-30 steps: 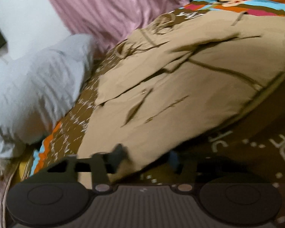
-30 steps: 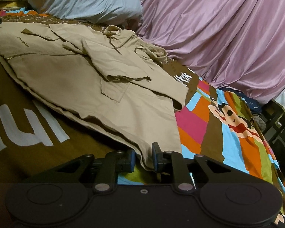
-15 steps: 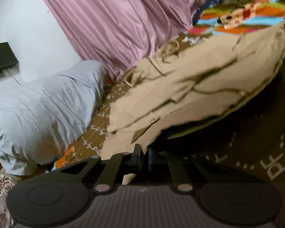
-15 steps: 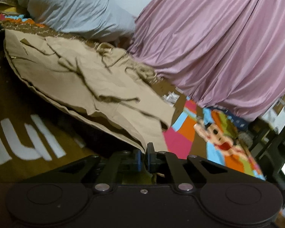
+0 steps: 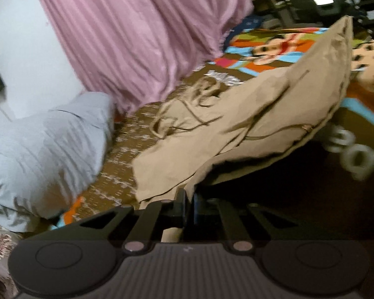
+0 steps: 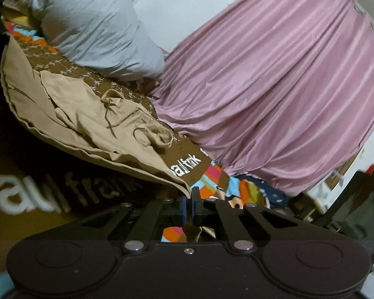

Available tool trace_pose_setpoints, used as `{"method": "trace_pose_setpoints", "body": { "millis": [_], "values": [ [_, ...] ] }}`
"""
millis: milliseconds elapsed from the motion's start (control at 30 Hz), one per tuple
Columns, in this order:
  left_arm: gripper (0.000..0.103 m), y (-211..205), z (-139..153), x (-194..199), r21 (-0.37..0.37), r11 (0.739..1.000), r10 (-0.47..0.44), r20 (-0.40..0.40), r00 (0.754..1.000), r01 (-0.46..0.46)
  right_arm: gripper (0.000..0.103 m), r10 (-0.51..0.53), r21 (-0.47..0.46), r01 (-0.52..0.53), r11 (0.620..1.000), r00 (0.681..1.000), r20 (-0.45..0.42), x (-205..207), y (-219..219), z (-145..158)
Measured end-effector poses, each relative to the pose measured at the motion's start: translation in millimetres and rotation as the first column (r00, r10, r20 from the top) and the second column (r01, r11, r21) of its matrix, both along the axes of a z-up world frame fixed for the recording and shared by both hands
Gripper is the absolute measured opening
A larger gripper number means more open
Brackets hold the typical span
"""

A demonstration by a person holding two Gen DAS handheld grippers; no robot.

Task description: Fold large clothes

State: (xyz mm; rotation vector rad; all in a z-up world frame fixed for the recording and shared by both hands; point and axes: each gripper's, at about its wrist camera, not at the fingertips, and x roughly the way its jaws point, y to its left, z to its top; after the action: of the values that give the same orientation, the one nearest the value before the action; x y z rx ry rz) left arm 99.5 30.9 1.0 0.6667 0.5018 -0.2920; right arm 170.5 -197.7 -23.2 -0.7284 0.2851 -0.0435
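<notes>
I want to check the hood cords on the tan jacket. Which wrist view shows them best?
The right wrist view: the drawstrings lie sharp and dark against the tan jacket near its hood. The left wrist view shows the cords too, but farther off and blurred, beside the raised hem.

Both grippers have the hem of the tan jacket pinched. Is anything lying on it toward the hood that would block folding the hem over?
Nothing visible does. The left gripper and right gripper hold the tan jacket by its hem; the grey pillow lies beyond the hood, off the fabric.

Pillow (image 6: pixel 97 32) and pink curtain (image 6: pixel 274 87) crowd the far edge; brown bedspread (image 6: pixel 37 186) up front is wide open.
</notes>
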Motion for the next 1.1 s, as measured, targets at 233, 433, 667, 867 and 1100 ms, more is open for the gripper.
{"method": "trace_pose_setpoints", "body": {
  "millis": [233, 433, 667, 867, 1100],
  "values": [
    [0.012, -0.9, -19.2, -7.9, -0.033, 0.999, -0.029, -0.162, 0.986, 0.024, 0.003, -0.014, -0.018, 0.011, 1.0, 0.986, -0.165, -55.4, -7.0, -5.2],
    [0.068, 26.6, -17.3, 19.4, -0.131, 0.99, 0.011, -0.266, 0.964, -0.047, 0.021, -0.034, 0.108, 0.067, 0.992, 0.958, -0.284, -56.0, -11.8, -10.4],
    [0.09, 63.1, -9.3, 67.9, -0.257, 0.953, 0.058, -0.359, 0.931, -0.159, 0.064, -0.033, 0.273, 0.123, 0.954, 0.949, -0.314, -37.2, -38.0, 9.1],
    [0.092, 65.1, 13.3, 116.6, -0.292, 0.944, 0.034, -0.371, 0.928, -0.152, 0.085, 0.041, 0.369, 0.077, 0.926, 0.953, -0.3, 17.0, -45.4, 27.4],
    [0.094, 89.1, 37.1, 124.3, -0.347, 0.936, -0.1, -0.439, 0.893, -0.066, 0.094, 0.146, 0.427, 0.025, 0.904, 0.92, -0.364, 48.6, -70.2, 62.7]
  ]
}}
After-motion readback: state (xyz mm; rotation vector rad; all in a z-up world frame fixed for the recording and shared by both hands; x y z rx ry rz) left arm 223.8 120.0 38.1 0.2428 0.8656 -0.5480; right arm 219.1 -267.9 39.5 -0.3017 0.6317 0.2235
